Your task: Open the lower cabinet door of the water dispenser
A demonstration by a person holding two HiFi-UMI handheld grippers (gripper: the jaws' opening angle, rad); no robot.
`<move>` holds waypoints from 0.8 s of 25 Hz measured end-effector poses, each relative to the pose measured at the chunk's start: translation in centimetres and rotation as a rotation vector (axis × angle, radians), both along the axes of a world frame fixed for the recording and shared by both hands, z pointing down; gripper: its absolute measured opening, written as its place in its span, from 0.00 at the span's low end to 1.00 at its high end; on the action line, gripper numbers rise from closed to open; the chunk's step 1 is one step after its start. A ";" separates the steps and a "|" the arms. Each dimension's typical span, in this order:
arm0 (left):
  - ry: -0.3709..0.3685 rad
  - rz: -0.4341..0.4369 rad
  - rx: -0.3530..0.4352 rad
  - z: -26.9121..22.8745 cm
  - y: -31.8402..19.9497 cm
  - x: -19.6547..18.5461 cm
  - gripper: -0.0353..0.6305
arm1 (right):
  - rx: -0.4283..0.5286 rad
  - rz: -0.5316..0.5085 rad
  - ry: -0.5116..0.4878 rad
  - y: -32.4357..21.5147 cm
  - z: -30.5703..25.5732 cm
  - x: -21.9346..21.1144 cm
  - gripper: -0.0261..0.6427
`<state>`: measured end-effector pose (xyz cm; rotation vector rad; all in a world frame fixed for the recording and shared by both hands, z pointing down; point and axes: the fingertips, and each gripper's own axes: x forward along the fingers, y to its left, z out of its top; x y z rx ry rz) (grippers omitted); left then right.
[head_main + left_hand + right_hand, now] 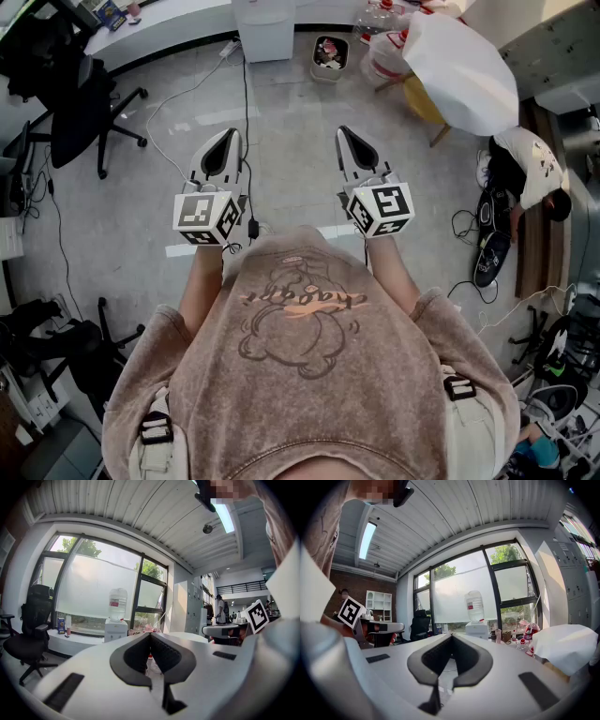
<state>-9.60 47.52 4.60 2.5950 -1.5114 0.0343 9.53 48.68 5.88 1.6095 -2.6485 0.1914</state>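
Note:
The white water dispenser (263,28) stands far across the floor at the top of the head view, against the window counter. Its bottle-topped body shows small in the left gripper view (116,629) and the right gripper view (477,628); the gripper bodies hide its lower cabinet door there. My left gripper (225,141) and right gripper (344,136) are held level side by side in front of my chest, both pointing toward the dispenser and well short of it. In each gripper view the jaw tips meet, left gripper (150,634) and right gripper (451,636), with nothing between them.
A black office chair (84,103) stands at the left. Cables (246,112) run over the grey floor toward the dispenser. A small bin (329,52) and water bottles (380,19) sit beside it. A white-draped piece of furniture (459,66) and a crouching person (530,173) are at the right.

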 end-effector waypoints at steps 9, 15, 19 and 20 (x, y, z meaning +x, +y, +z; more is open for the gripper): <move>-0.010 -0.013 0.001 -0.2 -0.3 1.8 0.08 | -0.015 -0.039 -0.046 0.2 0.5 1.1 0.05; -0.027 -0.044 0.003 0.7 0.4 4.1 0.08 | -0.026 -0.058 -0.032 1.8 2.1 4.5 0.05; -0.028 -0.055 0.010 0.5 -0.1 5.3 0.08 | -0.037 -0.058 -0.039 1.3 2.7 6.2 0.05; -0.029 -0.055 0.009 0.4 -0.2 5.5 0.08 | -0.039 -0.061 -0.039 1.1 2.7 6.3 0.05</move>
